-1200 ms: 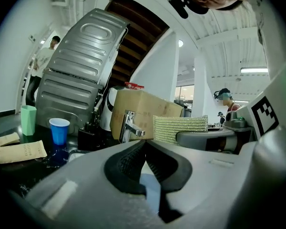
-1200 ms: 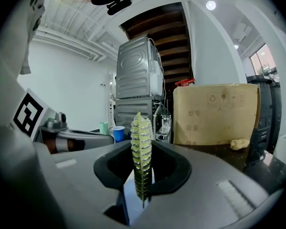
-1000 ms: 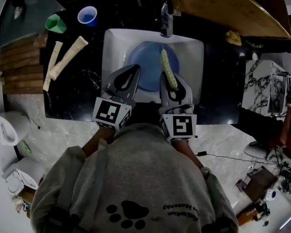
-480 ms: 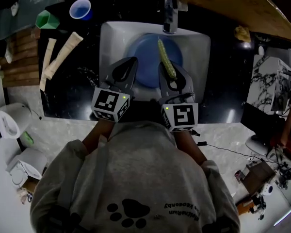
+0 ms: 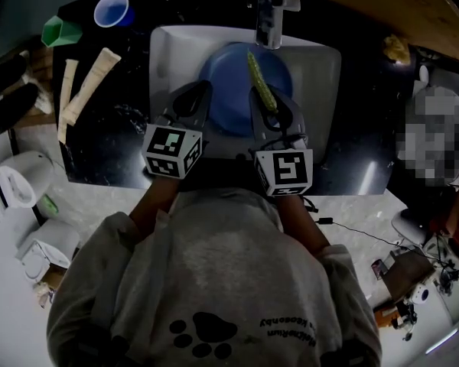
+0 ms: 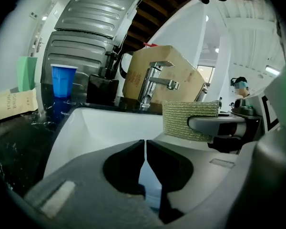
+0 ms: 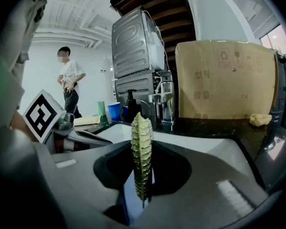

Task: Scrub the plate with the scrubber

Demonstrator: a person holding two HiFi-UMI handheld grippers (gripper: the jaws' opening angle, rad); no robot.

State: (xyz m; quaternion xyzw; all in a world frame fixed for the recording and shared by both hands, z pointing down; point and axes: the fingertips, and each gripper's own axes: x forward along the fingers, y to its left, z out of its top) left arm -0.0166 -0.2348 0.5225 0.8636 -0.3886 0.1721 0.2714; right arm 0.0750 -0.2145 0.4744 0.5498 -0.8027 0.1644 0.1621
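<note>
Right hand-held gripper (image 7: 144, 178) pinches the scrubber (image 7: 141, 147) edge-on, with the mesh standing up out of the jaws. Left hand-held gripper (image 6: 145, 149) is pressed together and empty. Plate (image 5: 228, 82) lies in the sink (image 5: 321, 71), upper centre of head view. Scrubber looks light, soft and floppy, so grip it low. Plate is probably rigid and slick when wet; steady it at the rim.

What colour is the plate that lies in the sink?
The plate is blue; the head view shows it best.
</note>
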